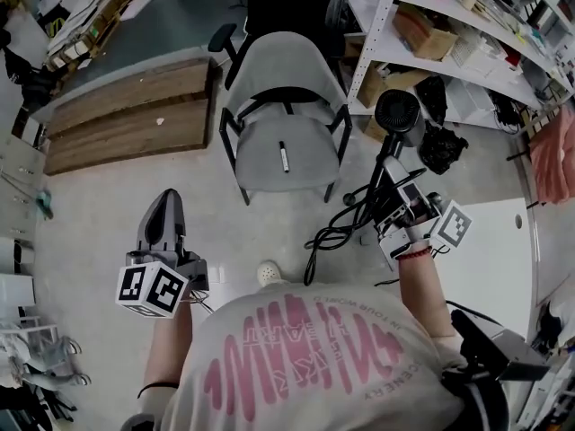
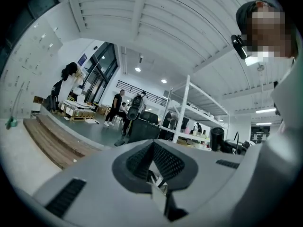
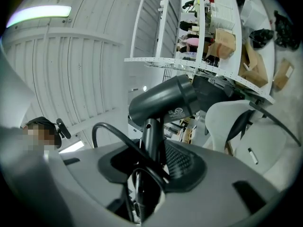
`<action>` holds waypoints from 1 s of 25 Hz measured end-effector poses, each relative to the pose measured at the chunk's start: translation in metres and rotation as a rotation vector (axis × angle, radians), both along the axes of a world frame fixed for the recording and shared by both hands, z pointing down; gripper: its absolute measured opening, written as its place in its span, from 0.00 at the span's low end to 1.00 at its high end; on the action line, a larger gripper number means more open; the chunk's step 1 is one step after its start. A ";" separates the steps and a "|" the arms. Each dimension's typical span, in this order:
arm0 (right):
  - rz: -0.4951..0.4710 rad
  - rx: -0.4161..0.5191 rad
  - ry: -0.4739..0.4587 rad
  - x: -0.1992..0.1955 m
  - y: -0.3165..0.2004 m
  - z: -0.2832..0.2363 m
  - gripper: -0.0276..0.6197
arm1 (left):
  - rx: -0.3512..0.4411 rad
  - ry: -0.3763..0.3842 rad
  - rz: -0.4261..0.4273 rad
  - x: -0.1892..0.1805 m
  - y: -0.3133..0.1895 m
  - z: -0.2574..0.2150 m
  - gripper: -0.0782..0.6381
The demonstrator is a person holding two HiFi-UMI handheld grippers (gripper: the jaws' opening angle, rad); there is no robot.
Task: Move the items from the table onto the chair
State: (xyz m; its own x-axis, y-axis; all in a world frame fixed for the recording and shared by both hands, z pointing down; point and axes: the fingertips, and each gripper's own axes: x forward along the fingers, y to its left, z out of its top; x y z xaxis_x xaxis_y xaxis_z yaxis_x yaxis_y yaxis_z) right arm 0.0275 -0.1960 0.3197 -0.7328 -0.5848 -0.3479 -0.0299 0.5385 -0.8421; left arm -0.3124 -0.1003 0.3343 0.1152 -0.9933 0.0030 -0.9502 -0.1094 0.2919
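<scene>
Far left: low wooden platform (image 1: 126, 115) on the floor, well apart from everything else. Next, the left hand-held gripper (image 1: 167, 199) is out in front of the person over bare floor, level, with its marker cube nearest the body. Its own view shows the jaws drawn together with nothing between them: closed and empty, aimed across the room toward distant shelving and a few people standing far off. Centre: grey chair (image 1: 287, 70) with a black frame, seat facing the person. One small dark pen (image 1: 284, 157) lies on the seat, roughly in the middle, lengthwise front to back. Nothing else can be made out on the seat. Right of the chair: black hair dryer (image 1: 398, 115), upright in the air with its barrel on top, beside the chair's right armrest but not touching it. The right hand-held gripper (image 1: 393, 174) is clamped on the dryer's handle. Its own view confirms the handle sits between the jaws, barrel above, tilted toward the chair. The dryer's black cord (image 1: 328, 236) hangs from the handle and loops down toward the floor between chair and person. Behind and right: white shelving rack (image 1: 384, 16) loaded with boxes and dark bags. Far right, by the person's right arm: white tabletop (image 1: 490, 250).
</scene>
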 end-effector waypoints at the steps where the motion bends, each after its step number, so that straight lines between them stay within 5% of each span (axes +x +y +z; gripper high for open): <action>1: 0.002 -0.001 -0.002 -0.010 -0.007 0.000 0.31 | 0.005 0.016 -0.012 -0.015 -0.005 -0.002 0.12; 13: 0.075 -0.020 0.041 -0.072 -0.079 0.025 0.31 | 0.034 -0.071 -0.029 -0.103 -0.045 -0.007 0.12; 19: 0.065 -0.062 0.128 -0.083 -0.120 0.060 0.31 | -0.040 0.161 -0.084 -0.125 -0.058 0.020 0.12; 25: 0.010 -0.214 0.147 -0.089 -0.169 0.122 0.31 | -0.105 0.184 -0.248 -0.144 -0.056 0.031 0.12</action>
